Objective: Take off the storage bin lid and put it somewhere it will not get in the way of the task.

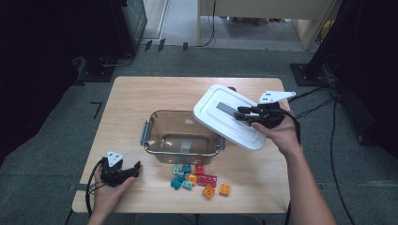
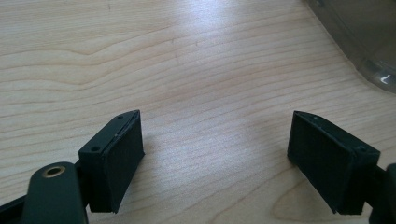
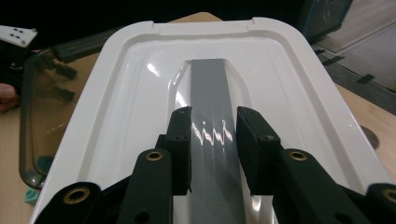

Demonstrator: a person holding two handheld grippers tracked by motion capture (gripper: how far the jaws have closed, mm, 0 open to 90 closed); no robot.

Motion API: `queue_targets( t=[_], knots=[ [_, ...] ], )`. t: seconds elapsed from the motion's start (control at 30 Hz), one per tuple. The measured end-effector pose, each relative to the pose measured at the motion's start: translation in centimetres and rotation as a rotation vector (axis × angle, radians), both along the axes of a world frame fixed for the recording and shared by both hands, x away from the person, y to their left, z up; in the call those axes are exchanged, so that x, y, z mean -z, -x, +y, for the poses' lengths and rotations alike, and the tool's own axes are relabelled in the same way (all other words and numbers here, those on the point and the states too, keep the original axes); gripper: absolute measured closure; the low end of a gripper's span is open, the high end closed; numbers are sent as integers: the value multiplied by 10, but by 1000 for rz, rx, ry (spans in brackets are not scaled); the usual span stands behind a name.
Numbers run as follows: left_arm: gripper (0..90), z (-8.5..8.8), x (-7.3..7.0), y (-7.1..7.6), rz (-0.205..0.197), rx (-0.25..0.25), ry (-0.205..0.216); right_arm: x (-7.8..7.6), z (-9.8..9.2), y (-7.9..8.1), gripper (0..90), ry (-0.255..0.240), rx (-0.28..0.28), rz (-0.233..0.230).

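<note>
Right gripper: jaws clamped on grey handle of white lid, raised tilted over clear box, hiding its right rim; left gripper: jaws apart, empty, on table; bricks near box

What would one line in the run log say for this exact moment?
right gripper: shut on lid handle, white lid lifted beside clear box | left gripper: open over table | toy bricks: on table
</note>
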State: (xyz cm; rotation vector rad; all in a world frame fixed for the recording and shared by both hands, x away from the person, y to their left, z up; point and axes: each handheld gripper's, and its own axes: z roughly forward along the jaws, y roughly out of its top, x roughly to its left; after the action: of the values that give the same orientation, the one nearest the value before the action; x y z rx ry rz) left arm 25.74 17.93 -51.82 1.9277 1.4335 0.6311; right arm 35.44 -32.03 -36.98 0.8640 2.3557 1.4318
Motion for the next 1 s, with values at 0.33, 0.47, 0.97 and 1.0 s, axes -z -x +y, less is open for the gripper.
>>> queue_targets(
  t=[0.33, 0.47, 0.97, 1.0],
  knots=[
    [183, 0, 0, 0, 0, -1, 0, 12, -29, 2, 683, -3, 142, 12],
    [183, 0, 0, 0, 0, 0, 0, 21, -40, 3, 684, -10, 213, 28],
    [183, 0, 0, 0, 0, 0, 0, 64, -63, 4, 684, 19, 410, 65],
    [183, 0, 0, 0, 0, -1, 0, 69, -64, 4, 683, 30, 422, 66]
  ],
)
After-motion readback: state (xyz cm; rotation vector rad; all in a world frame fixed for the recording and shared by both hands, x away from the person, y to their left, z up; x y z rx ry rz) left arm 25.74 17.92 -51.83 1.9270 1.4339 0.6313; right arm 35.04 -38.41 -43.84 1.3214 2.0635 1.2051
